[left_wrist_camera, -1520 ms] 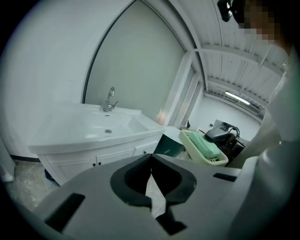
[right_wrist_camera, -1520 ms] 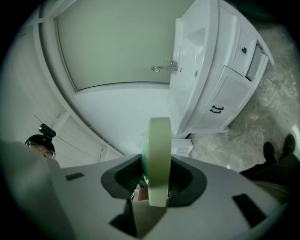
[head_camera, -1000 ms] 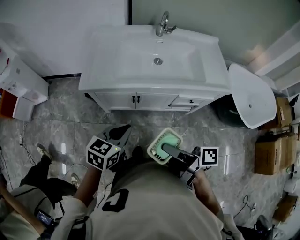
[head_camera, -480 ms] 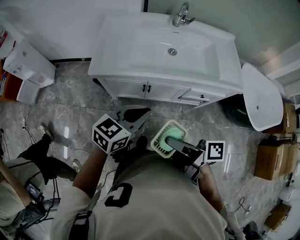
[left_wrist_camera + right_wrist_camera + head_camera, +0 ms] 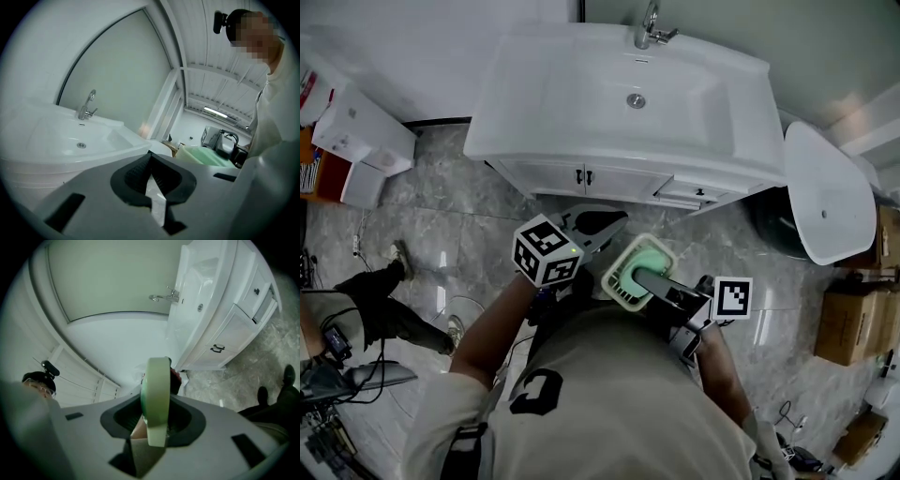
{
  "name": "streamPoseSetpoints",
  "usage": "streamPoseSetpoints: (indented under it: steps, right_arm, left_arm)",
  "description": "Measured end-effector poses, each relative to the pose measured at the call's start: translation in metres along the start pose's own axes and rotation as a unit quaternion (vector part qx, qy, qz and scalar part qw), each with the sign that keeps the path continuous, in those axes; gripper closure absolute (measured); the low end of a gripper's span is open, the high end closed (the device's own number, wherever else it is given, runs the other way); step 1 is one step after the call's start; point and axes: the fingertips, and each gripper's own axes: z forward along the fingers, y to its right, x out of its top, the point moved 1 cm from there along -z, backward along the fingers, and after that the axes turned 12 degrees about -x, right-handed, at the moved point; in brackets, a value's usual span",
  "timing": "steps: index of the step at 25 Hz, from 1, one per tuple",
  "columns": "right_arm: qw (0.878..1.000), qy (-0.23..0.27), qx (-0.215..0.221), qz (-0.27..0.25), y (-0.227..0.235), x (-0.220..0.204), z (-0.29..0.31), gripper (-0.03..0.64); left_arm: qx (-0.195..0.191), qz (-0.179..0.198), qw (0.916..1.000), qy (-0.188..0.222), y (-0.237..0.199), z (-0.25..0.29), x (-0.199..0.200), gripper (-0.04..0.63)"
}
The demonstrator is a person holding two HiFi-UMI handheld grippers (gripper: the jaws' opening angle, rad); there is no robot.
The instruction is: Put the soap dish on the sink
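Observation:
The soap dish (image 5: 636, 269) is pale green with a white rim. My right gripper (image 5: 643, 278) is shut on it, in front of my chest and above the floor. In the right gripper view the soap dish (image 5: 157, 394) stands edge-on between the pads of the right gripper (image 5: 154, 420). The white sink (image 5: 530, 103) with its chrome faucet (image 5: 649, 26) sits on a cabinet just ahead. My left gripper (image 5: 602, 223) points at the cabinet front, shut and empty. The left gripper (image 5: 150, 161) has the sink (image 5: 56, 136) and faucet (image 5: 87, 105) ahead on its left. The sink (image 5: 199, 284) looks tilted from the right gripper.
A white oval basin (image 5: 823, 192) leans to the right of the cabinet, with cardboard boxes (image 5: 848, 323) beyond it. White boxes (image 5: 356, 141) stand at the left wall. Another person (image 5: 356, 328) crouches at the lower left. The cabinet doors (image 5: 581, 178) face me over a grey marble floor (image 5: 469, 253).
My left gripper has swung forward and to the right, towards the cabinet, beside the soap dish. The right gripper and the dish have barely shifted.

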Motion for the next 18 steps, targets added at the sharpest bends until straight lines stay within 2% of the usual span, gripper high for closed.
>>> streamPoseSetpoints:
  steps: [4,9,13,16,18]
  right_arm:
    - [1.0,-0.006,0.002,0.008,0.008,0.018,-0.02,0.471]
    - [1.0,-0.004,0.004,0.012,0.02,0.039,-0.045,0.471]
    - [1.0,-0.003,0.006,0.012,0.03,0.053,-0.064,0.471]
    - [1.0,-0.013,0.002,-0.001,0.036,0.061,-0.075,0.471]
    - [1.0,-0.017,0.001,-0.002,0.039,0.067,-0.082,0.472]
  left_arm:
    - [0.014,-0.056,0.9982,-0.014,-0.035,0.035,-0.031,0.575]
    - [0.029,-0.075,0.9958,-0.042,-0.042,0.06,-0.052,0.575]
    - [0.054,-0.062,0.9952,-0.053,-0.033,0.053,-0.052,0.575]
    - [0.112,-0.036,0.9901,-0.077,-0.038,0.03,-0.052,0.575]
    - [0.149,-0.031,0.9855,-0.076,-0.044,0.014,-0.047,0.575]
